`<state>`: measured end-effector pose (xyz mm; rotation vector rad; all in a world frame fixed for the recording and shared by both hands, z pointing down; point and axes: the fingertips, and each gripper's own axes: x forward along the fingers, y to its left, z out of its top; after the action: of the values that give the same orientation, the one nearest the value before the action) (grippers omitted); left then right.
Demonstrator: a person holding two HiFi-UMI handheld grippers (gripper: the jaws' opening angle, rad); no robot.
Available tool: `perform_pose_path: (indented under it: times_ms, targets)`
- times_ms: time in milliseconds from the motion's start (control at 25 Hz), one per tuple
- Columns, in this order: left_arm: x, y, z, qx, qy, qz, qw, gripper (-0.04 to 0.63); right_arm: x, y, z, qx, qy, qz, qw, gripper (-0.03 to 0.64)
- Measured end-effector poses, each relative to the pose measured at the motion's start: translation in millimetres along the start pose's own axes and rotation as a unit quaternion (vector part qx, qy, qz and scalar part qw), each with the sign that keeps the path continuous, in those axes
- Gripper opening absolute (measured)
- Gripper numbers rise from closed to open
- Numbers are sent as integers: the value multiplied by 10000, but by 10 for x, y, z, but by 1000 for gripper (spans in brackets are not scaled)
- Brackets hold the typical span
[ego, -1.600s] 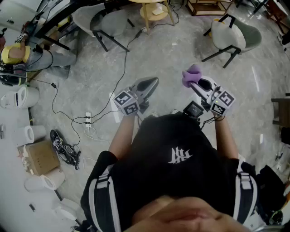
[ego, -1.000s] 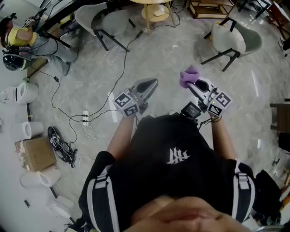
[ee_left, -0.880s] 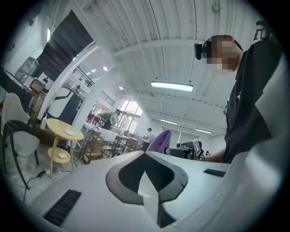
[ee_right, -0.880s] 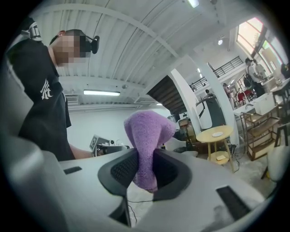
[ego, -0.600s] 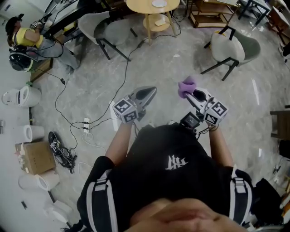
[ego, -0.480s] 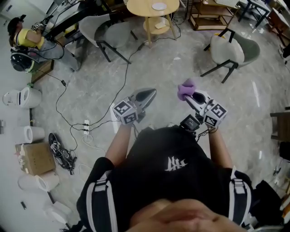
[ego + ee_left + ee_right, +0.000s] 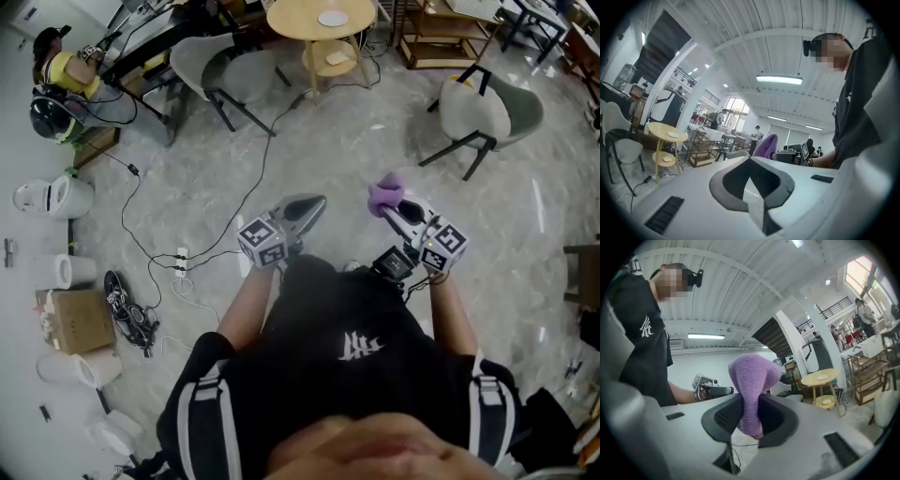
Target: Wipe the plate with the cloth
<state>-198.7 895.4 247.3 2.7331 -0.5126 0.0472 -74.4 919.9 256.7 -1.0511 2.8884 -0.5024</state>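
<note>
Between pads of right claw (image 7: 751, 417), purple cloth (image 7: 751, 380) pinched firm; left claw (image 7: 752, 183) clenched, empty; plate (image 7: 332, 18) probably white disc on far round counter (image 7: 291, 19); approach, cloth gripped tight, bunched end leading.

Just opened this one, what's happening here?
A person stands on an open floor with a gripper in each hand. The right gripper has its fingers clamped on a purple cloth; the left gripper is shut and empty. What looks like a white plate sits on a round yellow table well ahead, so no wiping yet.

Marble floor (image 7: 375, 141), round yellow table (image 7: 321, 19)
</note>
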Motion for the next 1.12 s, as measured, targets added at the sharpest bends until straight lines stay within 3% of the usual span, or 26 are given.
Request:
perform_pose_path:
  times_ms: [280, 560, 1120]
  targets:
    - [-14, 221, -30, -231, 43, 153, 9996, 12, 116, -139, -9, 23, 34, -65, 10000, 86]
    - [147, 433, -13, -133, -29, 33, 9999, 12, 217, -304, -12, -32, 50, -206, 9998, 86]
    - [580, 1910, 459, -305, -106, -104, 9994, 12, 1282, -1256, 546, -172, 196, -424, 9988, 86]
